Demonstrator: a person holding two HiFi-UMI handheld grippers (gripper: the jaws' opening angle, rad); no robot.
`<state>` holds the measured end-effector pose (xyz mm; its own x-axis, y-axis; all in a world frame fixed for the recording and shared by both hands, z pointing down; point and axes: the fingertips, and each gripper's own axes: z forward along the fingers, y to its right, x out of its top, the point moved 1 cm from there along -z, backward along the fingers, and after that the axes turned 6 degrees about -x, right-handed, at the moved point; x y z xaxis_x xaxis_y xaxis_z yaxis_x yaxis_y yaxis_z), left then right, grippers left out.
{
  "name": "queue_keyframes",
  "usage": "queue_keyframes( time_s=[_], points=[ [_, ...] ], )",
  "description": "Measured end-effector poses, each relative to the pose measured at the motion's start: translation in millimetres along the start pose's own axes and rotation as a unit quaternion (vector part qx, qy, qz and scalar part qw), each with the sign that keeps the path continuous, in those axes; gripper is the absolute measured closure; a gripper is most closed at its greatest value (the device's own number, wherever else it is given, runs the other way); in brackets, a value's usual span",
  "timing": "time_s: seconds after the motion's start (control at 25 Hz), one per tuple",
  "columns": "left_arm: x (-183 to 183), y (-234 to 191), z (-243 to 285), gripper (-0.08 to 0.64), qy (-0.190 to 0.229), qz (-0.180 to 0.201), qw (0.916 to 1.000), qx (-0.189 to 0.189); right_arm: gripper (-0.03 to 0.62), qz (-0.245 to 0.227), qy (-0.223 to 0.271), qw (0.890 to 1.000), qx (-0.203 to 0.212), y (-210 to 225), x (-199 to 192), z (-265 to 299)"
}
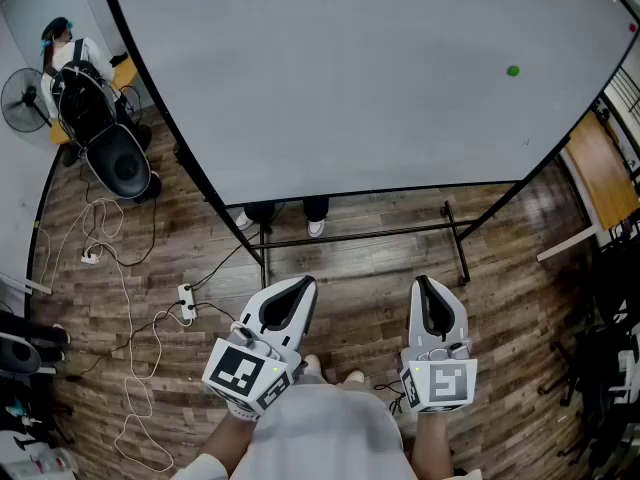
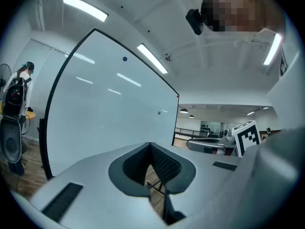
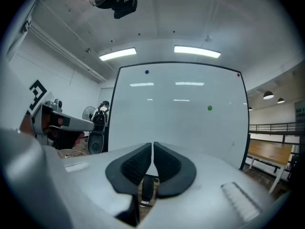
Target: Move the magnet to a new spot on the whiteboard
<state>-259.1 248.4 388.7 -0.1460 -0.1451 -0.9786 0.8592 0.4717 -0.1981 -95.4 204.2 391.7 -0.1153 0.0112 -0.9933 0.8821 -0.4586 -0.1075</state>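
Observation:
A small green magnet (image 1: 513,70) sticks to the right part of the big whiteboard (image 1: 350,78). It also shows as the green magnet (image 2: 159,112) and the green magnet (image 3: 209,108) in the two gripper views. Also on the board are a blue magnet (image 3: 147,72) and, at its corner, a red magnet (image 3: 238,74). My left gripper (image 1: 303,284) and right gripper (image 1: 422,283) are held low in front of me, well short of the board. Both point toward it. The left gripper (image 2: 150,145) is shut and empty, and so is the right gripper (image 3: 152,144).
Someone's shoes (image 1: 315,228) show under the board, between its black stand legs (image 1: 455,238). At far left a person (image 1: 70,58) stands by a fan (image 1: 25,98) and a black speaker (image 1: 118,163). Cables and a power strip (image 1: 186,302) lie on the wood floor. A wooden table (image 1: 600,168) stands at right.

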Motion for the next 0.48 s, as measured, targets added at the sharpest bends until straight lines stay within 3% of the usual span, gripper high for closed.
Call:
queue_keyframes(
  time_s=[0.24, 0.48],
  points=[
    [-5.2, 23.8, 22.0, 0.554, -0.002, 0.007, 1.0, -0.006, 0.568, 0.012, 0.007, 1.0, 0.005, 23.1, -5.1, -4.7],
    [-6.1, 50.5, 37.7, 0.554, -0.008, 0.019, 0.9996, -0.017, 0.567, 0.057, 0.027, 0.998, -0.008, 53.4, -4.3, -21.6]
  ],
)
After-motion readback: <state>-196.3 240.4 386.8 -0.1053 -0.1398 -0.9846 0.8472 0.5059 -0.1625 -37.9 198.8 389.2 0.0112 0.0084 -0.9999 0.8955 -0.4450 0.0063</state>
